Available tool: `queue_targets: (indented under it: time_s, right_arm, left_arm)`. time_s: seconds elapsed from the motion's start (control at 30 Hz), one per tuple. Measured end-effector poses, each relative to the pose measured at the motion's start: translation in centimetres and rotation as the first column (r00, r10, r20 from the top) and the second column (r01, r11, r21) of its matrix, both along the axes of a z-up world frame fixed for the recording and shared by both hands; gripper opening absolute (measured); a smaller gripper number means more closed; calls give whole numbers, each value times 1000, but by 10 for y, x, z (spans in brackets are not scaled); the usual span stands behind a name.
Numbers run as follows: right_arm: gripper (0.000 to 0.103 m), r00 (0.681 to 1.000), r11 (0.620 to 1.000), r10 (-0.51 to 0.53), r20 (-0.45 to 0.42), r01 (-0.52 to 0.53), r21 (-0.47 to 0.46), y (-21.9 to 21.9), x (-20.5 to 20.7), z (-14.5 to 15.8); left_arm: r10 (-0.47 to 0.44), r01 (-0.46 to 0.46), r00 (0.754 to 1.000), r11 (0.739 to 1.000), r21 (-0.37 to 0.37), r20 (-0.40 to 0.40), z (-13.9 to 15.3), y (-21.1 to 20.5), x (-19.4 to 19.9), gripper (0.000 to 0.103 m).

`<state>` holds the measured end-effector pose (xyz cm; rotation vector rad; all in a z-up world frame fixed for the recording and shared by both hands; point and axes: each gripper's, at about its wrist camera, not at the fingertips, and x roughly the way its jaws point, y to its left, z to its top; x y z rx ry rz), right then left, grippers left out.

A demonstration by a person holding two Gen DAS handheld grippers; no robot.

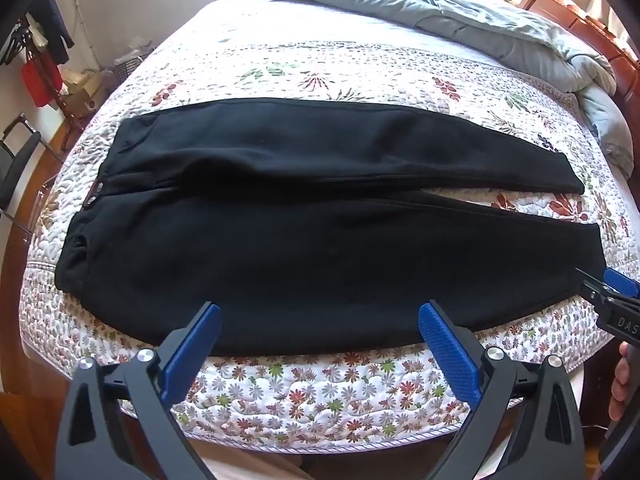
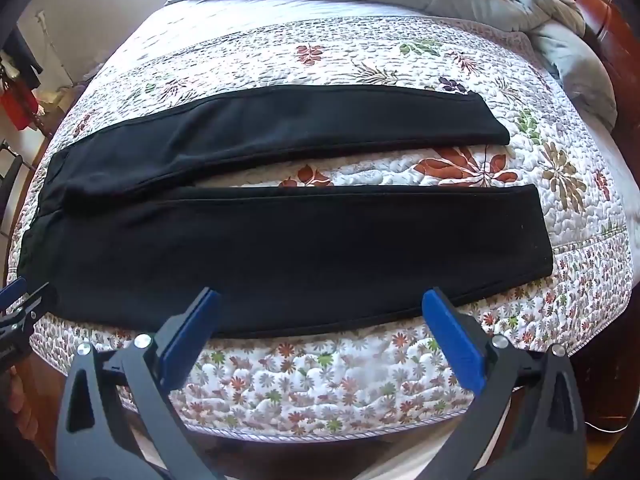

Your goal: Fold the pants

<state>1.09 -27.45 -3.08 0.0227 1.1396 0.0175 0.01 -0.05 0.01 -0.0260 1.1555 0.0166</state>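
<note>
Black pants [image 1: 312,216] lie flat across the bed, waistband at the left, both legs running to the right with a narrow gap between them. They also show in the right wrist view [image 2: 296,236]. My left gripper [image 1: 320,312] is open and empty, hovering over the near edge of the near leg. My right gripper [image 2: 320,300] is open and empty over the near edge of the same leg, closer to its hem. The right gripper also shows at the right edge of the left wrist view [image 1: 612,292], near the hem.
The bed has a floral quilt [image 1: 320,396]. A grey-blue duvet [image 1: 500,24] is bunched at the far right by the wooden headboard [image 1: 580,16]. A chair [image 1: 16,164] and hanging clothes [image 1: 44,40] stand at the left beyond the bed edge.
</note>
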Motion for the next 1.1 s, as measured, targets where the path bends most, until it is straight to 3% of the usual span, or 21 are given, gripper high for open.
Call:
queue_targets:
  time_s: [1.1]
  right_arm:
    - [100,1000,1000,-1,3,1,-6,-6,1,-5]
  left_arm:
    - [-5,5,1000,1000,13,-1,-8,-4,1,99]
